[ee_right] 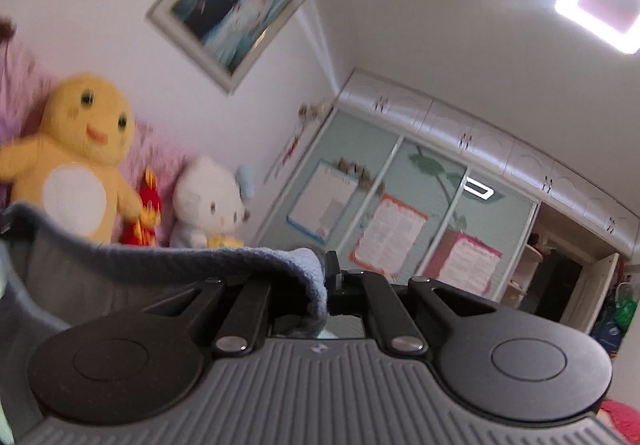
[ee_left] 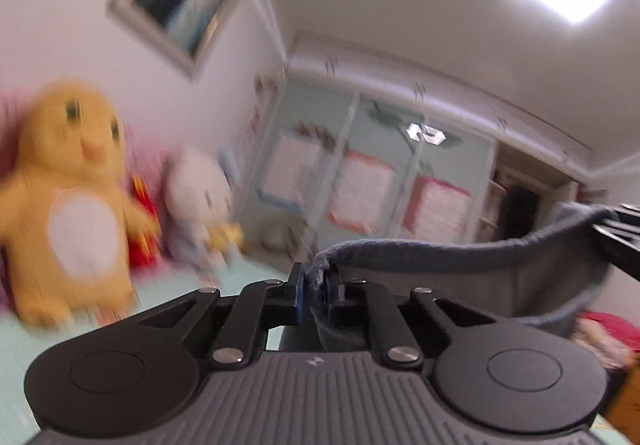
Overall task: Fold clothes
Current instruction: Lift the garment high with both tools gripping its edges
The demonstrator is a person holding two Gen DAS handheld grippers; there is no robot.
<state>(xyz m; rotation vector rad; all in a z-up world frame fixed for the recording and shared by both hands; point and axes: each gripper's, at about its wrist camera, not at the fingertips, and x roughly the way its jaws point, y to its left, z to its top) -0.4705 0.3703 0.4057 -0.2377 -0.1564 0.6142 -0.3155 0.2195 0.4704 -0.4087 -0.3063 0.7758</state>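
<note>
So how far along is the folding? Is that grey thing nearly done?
Early, by the look of it. Done: both ends are picked up. In hand: the left claw and right claw each pinch an end of the grey garment, which hangs slack between them in the air. Left: no fold shows yet, so all the folding and laying down.

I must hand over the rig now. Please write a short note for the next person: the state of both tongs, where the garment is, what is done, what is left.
Left tongs: shut on one end of the grey-blue garment.
Right tongs: shut on the other end.
Garment: lifted in the air, its top edge sagging between the two tongs; the rest hangs down out of view.
Done: both ends gripped and raised.
Left: no fold is visible yet; lay it down and fold.
</note>
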